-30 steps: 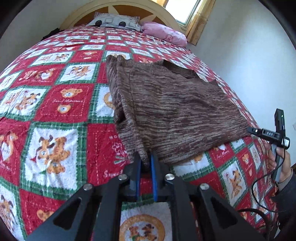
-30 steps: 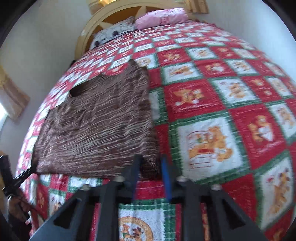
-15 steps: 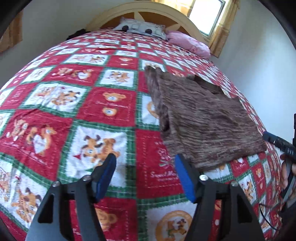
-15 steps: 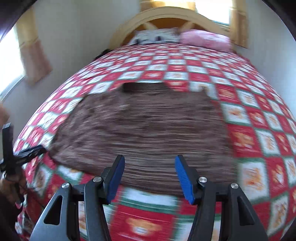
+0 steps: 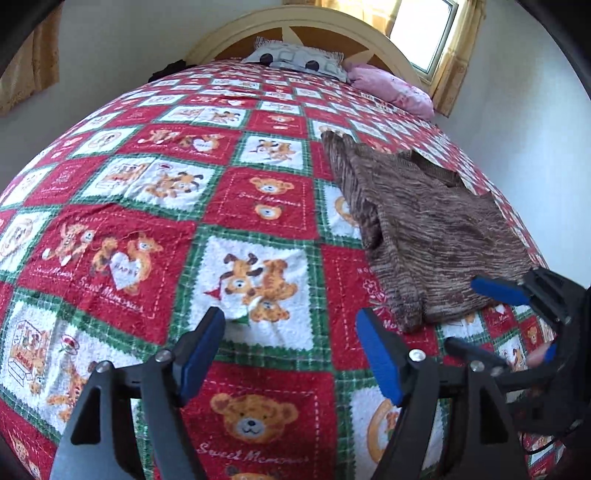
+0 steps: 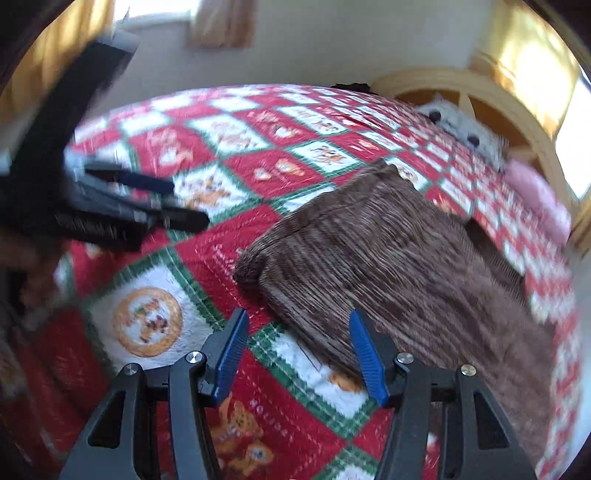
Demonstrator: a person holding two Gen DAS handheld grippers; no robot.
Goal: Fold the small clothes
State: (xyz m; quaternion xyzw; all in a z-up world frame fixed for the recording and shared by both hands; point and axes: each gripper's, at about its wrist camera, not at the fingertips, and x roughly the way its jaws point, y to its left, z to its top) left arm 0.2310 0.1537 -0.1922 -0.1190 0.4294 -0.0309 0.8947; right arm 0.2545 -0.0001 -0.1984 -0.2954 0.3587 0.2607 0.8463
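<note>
A brown striped knit garment [image 5: 436, 236] lies folded flat on the bed, at the right in the left wrist view. My left gripper [image 5: 291, 321] hovers over bare quilt to the left of the garment's near corner. Its jaws are opening and nothing is between them. My right gripper [image 6: 298, 321] stands open just above the garment's [image 6: 388, 258] near edge, its right pad over the cloth, gripping nothing. Each gripper shows in the other's view: the right one [image 5: 480, 317] at the garment's lower right, the left one [image 6: 173, 201] blurred at the far left.
A red, white and green teddy-bear quilt [image 5: 258, 206] covers the whole bed. A grey pillow [image 5: 295, 61] and a pink pillow [image 5: 391, 90] lie at the wooden headboard [image 5: 317, 26]. A curtained window [image 5: 424, 33] is beyond it. The bed's right edge runs close past the garment.
My left gripper let go of the garment's near corner, opened wide and shifted left onto bare quilt. My right gripper opened, rolled and swung across to the garment's near edge.
</note>
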